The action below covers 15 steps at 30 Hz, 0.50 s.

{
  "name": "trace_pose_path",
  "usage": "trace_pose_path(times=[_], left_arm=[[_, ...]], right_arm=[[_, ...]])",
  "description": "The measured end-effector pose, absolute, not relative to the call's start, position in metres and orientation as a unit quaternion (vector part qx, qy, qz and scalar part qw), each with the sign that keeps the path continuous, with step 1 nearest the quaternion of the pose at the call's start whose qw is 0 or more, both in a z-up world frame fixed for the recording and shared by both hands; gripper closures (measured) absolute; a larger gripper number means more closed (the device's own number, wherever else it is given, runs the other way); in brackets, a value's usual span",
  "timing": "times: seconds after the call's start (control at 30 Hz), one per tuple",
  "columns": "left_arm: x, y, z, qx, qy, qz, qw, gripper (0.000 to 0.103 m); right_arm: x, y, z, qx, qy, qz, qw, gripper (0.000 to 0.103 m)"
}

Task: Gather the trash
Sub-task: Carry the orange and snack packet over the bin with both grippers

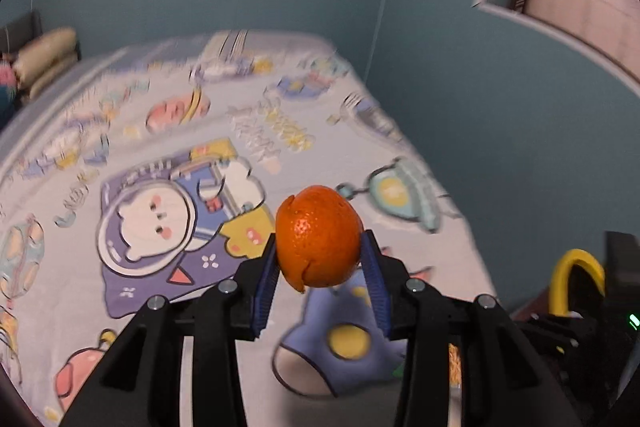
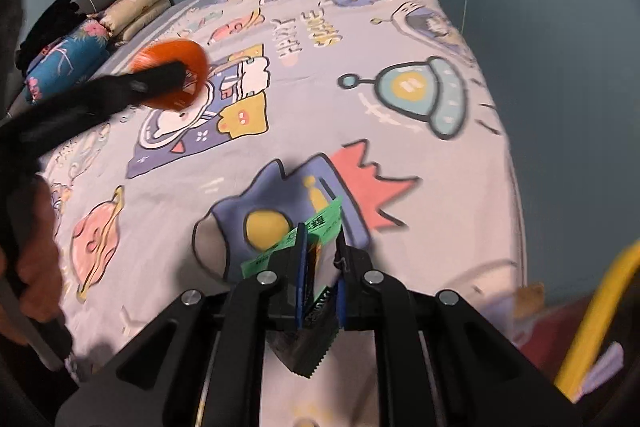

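Note:
An orange peel (image 1: 320, 227), rounded and split along one side, hangs above the bed with my left gripper (image 1: 320, 241) shut on it, its blue pads (image 1: 267, 279) pressing both sides. In the right wrist view the same peel (image 2: 176, 53) shows blurred at the upper left inside the left gripper (image 2: 178, 79). My right gripper (image 2: 320, 233) is shut on a green and black snack wrapper (image 2: 260, 261). The wrapper's black serrated end (image 2: 312, 351) hangs below the jaws. A person's hand (image 2: 36, 259) grips the left tool's handle.
Under both grippers lies the bed with a cartoon space-print sheet (image 2: 400, 155). Folded pillows (image 2: 136, 7) and a blue floral bolster (image 2: 68, 55) sit at its far left end. Blue walls (image 1: 460, 87) close in behind and to the right. A yellow curved handle (image 1: 576, 267) stands by the bed's right edge.

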<state>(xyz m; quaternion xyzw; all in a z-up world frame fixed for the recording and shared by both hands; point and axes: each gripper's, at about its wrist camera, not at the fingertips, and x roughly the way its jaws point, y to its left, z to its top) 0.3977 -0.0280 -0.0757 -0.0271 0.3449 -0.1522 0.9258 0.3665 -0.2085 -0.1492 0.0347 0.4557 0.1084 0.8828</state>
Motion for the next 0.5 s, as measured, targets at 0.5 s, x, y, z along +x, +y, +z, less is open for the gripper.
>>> trace_pose_path(times=[0.5], left_arm=[[0.271, -0.119, 0.011, 0.007, 0.281, -0.218, 0.934, 0.065]], right_arm=[[0.256, -0.365, -0.06, 0.116, 0.35, 0.004, 0.929, 0.093]])
